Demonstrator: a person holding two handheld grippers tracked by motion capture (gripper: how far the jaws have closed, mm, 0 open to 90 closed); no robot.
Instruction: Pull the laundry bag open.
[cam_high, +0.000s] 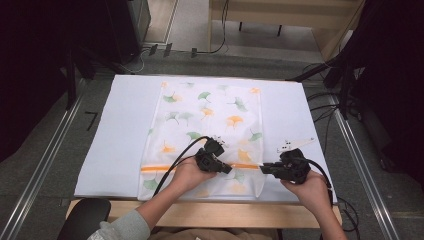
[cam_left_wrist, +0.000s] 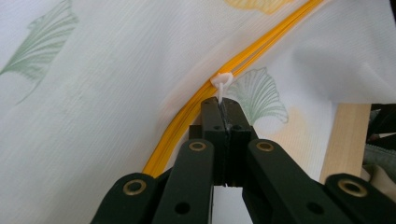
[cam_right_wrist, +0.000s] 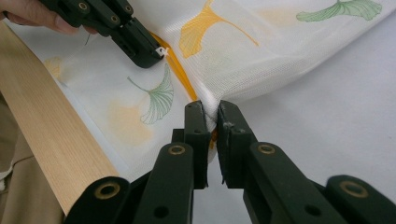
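Your left tool (cam_left_wrist: 223, 105) has its jaws pressed together on the small white zipper pull (cam_left_wrist: 222, 84) of the mesh laundry bag (cam_high: 210, 120), pinching the thin tab right at the tips. The pull sits on the orange zipper (cam_left_wrist: 196, 100), which runs across the near part of the bag. In the high view your left tool (cam_high: 226, 168) lies over that orange line, a little right of the bag's middle, with your left hand (cam_high: 187, 174) wrapped around its body.

Your right tool (cam_right_wrist: 212, 116) grips the bag's right edge where the zipper ends, its jaws closed on a bunched fold of the white mesh; a sliver of orange shows between them, so the zipper end itself may be caught there, though the fold hides it. In the high view your right tool (cam_high: 264, 169) points left toward the other one, and your right hand (cam_high: 311, 187) holds it just past the bag's right edge.

The bag is white mesh printed with green and orange ginkgo leaves. It lies flat on a white sheet (cam_high: 120, 130) that covers the desk (cam_high: 225, 212), lengthwise away from you, its near end close to the desk's wooden front edge. The two tools are near each other along the zipper line, apart and not touching, with the mesh pulled up slightly between them.
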